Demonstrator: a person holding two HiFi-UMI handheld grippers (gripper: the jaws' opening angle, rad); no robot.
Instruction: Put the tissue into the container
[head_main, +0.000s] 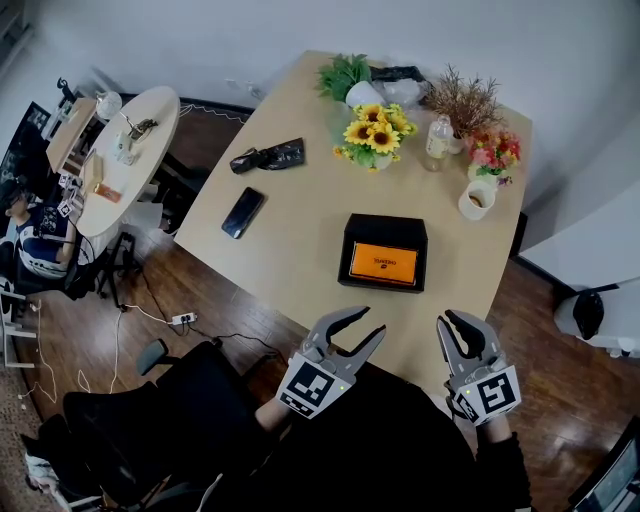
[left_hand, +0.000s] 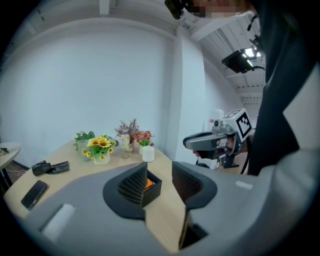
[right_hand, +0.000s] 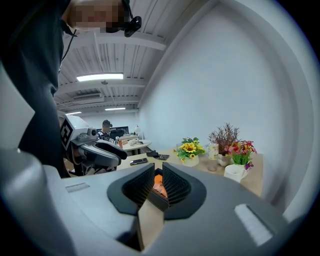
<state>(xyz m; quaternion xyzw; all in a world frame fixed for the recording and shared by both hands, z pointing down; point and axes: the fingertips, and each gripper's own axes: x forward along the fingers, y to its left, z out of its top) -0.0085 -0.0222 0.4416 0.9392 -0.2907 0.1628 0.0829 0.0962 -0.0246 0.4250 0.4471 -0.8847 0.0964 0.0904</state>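
Note:
A black box-shaped container (head_main: 383, 222) stands on the wooden table (head_main: 300, 250) with a flat orange pack (head_main: 383, 263) lying inside it. Both grippers hover off the table's near edge, short of the container. My left gripper (head_main: 372, 322) has its jaws visibly apart and holds nothing; between them shows the container (left_hand: 154, 188). My right gripper (head_main: 455, 320) has only a narrow gap between its jaws, with nothing in it; the orange pack (right_hand: 158, 186) shows through the slit. The right gripper's jaws (left_hand: 192, 142) also show in the left gripper view.
On the table are a black phone (head_main: 243, 212), a dark pouch (head_main: 268, 156), sunflowers (head_main: 377, 125), a bottle (head_main: 438, 138), a white cup (head_main: 477, 199) and pink flowers (head_main: 495, 150). A round table (head_main: 125, 150) and a seated person (head_main: 30, 240) are at the left.

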